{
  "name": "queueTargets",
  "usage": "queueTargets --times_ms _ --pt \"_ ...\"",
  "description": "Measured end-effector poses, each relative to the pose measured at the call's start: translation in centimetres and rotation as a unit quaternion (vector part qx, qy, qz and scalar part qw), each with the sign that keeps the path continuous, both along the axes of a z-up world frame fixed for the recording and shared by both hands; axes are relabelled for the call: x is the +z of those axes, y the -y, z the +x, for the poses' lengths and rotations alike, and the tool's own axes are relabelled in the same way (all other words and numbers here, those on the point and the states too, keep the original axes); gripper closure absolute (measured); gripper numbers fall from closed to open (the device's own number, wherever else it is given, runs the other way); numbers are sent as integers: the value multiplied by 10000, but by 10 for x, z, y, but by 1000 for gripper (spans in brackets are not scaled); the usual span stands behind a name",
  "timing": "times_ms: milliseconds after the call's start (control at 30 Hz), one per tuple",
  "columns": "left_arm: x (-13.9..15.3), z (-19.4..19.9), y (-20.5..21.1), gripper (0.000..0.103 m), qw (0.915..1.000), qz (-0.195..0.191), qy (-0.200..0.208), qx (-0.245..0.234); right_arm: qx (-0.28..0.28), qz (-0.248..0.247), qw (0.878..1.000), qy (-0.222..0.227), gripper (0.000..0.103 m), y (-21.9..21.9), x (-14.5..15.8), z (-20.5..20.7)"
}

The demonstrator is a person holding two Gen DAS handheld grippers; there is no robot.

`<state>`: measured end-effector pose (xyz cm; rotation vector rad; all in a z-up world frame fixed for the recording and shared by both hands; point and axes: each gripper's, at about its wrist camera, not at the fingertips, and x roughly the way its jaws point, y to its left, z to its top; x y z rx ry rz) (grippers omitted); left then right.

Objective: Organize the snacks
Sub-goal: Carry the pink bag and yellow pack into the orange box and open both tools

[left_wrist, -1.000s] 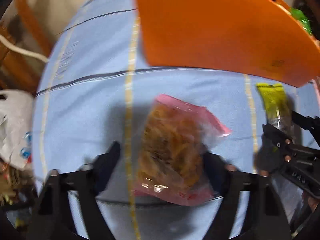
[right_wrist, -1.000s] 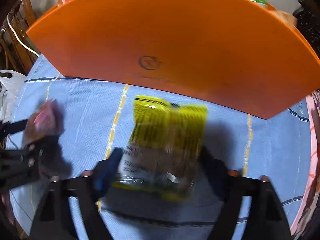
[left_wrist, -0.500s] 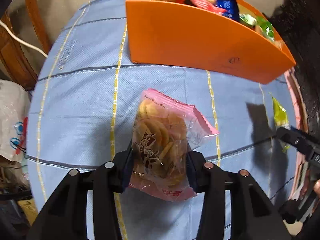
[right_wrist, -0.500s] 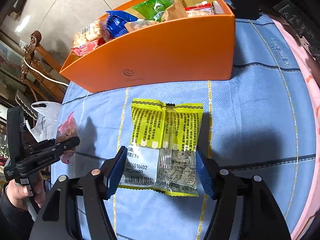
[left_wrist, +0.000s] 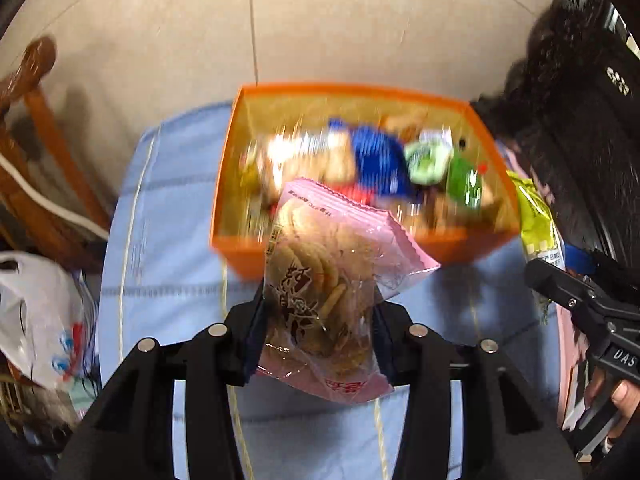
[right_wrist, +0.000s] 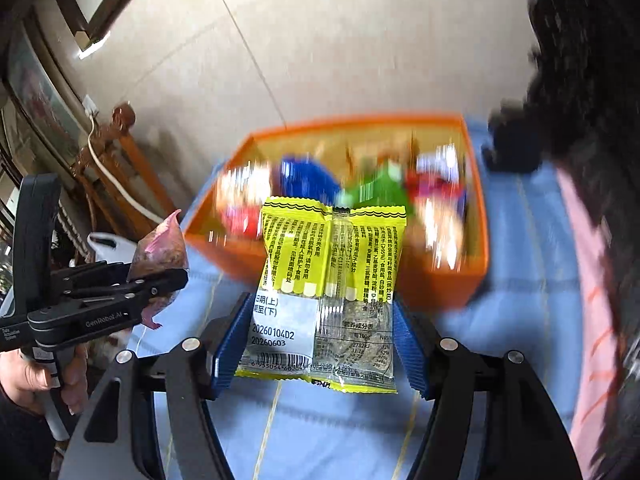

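Note:
My left gripper (left_wrist: 318,332) is shut on a pink bag of round crackers (left_wrist: 332,272), held in the air over the blue cloth in front of the orange box (left_wrist: 240,254). My right gripper (right_wrist: 320,344) is shut on a yellow snack packet (right_wrist: 332,264), also lifted, near the front wall of the orange box (right_wrist: 436,292). The box holds several snack packs, blurred. In the right wrist view the left gripper (right_wrist: 160,280) shows at the left with the pink bag (right_wrist: 160,248). In the left wrist view the right gripper (left_wrist: 560,288) shows at the right with the yellow packet (left_wrist: 538,220).
A blue tablecloth (left_wrist: 168,280) with yellow and dark lines covers the table. A white plastic bag (left_wrist: 32,312) and wooden chair (left_wrist: 36,128) stand off the table's left side. Dark carved furniture (left_wrist: 580,120) rises at the right. A pink cloth edge (right_wrist: 588,280) runs along the table's right.
Both grippers closed on their packets and lifted them off the cloth. They now hang higher, and the open top of the orange box has come into view.

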<state>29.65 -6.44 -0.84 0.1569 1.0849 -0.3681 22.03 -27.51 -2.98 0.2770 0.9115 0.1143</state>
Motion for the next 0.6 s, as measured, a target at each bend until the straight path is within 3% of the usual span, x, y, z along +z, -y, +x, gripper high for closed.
queueTargets --times_ms 167,433,467,500,533,567,600 --pt "1 43 23 59 9999 80 73 101 -185 -158 9996 163 36 7 9 50" --pt "-11 80 38 55 9992 208 63 331 -422 -172 9990 27 33 18 -8 97" --pt "-13 83 38 46 9987 267 84 437 -459 -181 9988 34 31 18 -9 99" --pt "-13 84 38 27 9977 377 122 542 -511 -237 9984 -4 21 18 -11 101" --pt "-13 85 37 17 9959 546 206 692 -603 -299 9977 -40 16 18 -12 100" --pt "-12 83 36 8 9951 586 284 750 -699 -303 9971 6 15 19 -11 95" --pt "-9 80 33 8 9951 517 372 757 -704 -261 9972 41 13 19 -11 91"
